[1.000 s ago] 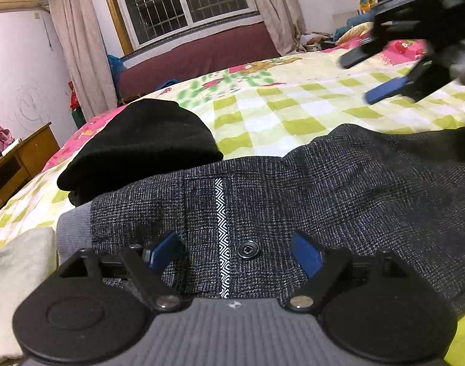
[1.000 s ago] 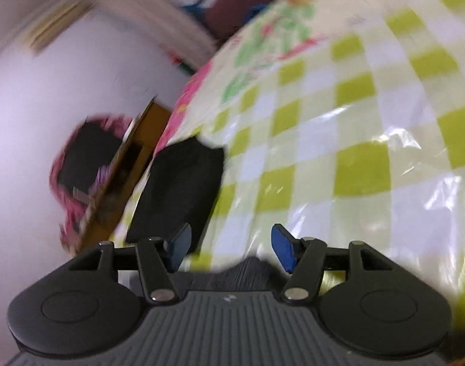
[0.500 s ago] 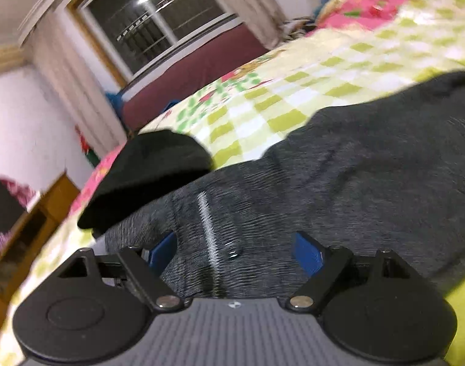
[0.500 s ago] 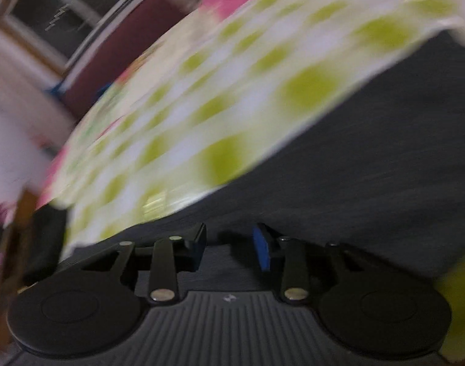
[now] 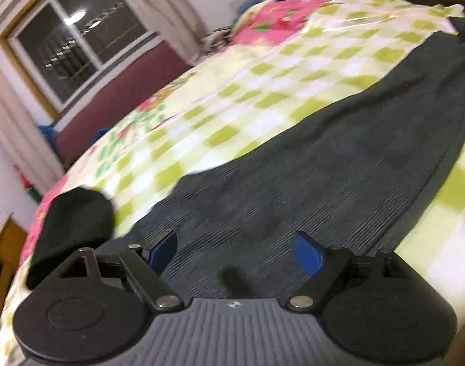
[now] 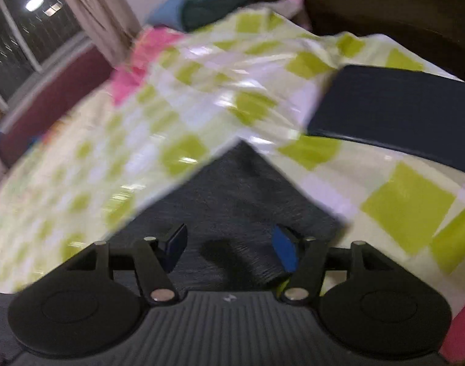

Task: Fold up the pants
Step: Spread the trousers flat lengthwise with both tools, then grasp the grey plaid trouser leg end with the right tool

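The right tool (image 6: 227, 248) has just been opening again after a brief pinch; its blue pads now stand apart over the hem end of the pants (image 6: 232, 195), with cloth beneath them but nothing clamped between. A second ago this view showed mostly bedspread and a black bundle at the far side; now the pointed corner of a pant leg fills the space just ahead of the pads, so the tool has travelled down the garment to its foot end. A dark flat item (image 6: 394, 116) lies beyond the pants, well apart from them, on the bedspread (image 6: 183, 116).

The left tool (image 5: 235, 253) hangs wide open over the pants (image 5: 324, 164) near the waist end, gripping nothing. A second ago the button and patterned placket sat between its pads; these no longer show, and the view has rolled so the garment stretches away as one long dark strip across the bedspread (image 5: 263, 70). The black bundle (image 5: 70, 228) sits just beside the waist end, on the side toward the window (image 5: 79, 42).

The pants lie flat and lengthwise on the bed, apparently already halved leg on leg. With one tool at each end and both free, the likely next step is to take the hem and carry it toward the waist.
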A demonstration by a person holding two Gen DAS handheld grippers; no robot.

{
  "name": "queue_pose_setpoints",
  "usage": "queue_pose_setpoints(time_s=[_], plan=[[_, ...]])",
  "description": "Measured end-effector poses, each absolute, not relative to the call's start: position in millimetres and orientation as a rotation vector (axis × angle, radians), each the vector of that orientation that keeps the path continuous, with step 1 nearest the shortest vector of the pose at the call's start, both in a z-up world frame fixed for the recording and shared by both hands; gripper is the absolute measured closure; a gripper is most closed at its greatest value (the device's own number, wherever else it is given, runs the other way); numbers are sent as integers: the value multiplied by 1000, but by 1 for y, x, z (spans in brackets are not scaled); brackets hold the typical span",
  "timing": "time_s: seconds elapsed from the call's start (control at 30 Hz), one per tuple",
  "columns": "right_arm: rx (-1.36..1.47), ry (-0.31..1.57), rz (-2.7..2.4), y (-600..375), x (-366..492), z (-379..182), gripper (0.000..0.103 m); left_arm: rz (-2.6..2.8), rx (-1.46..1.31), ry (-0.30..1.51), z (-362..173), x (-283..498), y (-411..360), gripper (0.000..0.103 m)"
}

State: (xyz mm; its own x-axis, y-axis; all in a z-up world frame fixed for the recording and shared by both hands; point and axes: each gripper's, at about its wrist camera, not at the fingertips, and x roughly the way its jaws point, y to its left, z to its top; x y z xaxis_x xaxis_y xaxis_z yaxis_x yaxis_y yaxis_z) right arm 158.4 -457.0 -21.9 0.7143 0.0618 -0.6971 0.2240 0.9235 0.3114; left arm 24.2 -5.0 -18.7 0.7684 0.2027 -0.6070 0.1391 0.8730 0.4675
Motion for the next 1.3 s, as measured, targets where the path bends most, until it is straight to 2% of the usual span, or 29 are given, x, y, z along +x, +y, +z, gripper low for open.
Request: queue_pose_setpoints(time_s=[0.03,0.13,0.27,0.37,0.5,0.6,0.83,0.9,0.93,0.97,1.2,1.3], plan=[[398,762,-99,-463,164,-25,50,19,536,701,-20,28,-15,7],[491,715,-107,-486,171,-24,52,-31,569,698,-24,37,-34,7],[459,668,-106,-492,157,-9,47,-83,587,684,-24,39,-54,7],[575,636,-156,-509,133,-10,43,-103,586,687,-25,38,-61,7],[722,647,-83,-516,101,-16,43,-116,585,688,-25,36,-66,7],[731,665,-71,-510,89,-17,43,-120,599,688,-26,38,-69,7],[763,701,-14,-507,108,-27,44,-130,609,685,-26,38,-73,7],[775,694,-44,-506,114,-29,64,-132,610,684,-26,37,-74,7],[796,685,-43,-507,115,-29,88,-134,609,684,-26,36,-74,7],[815,678,-37,-508,116,-29,96,-135,609,684,-26,36,-74,7],[850,619,-29,-516,119,-17,99,-135,601,681,-25,35,-74,7],[848,651,-18,-517,108,-16,93,-142,584,681,-24,35,-73,7]])
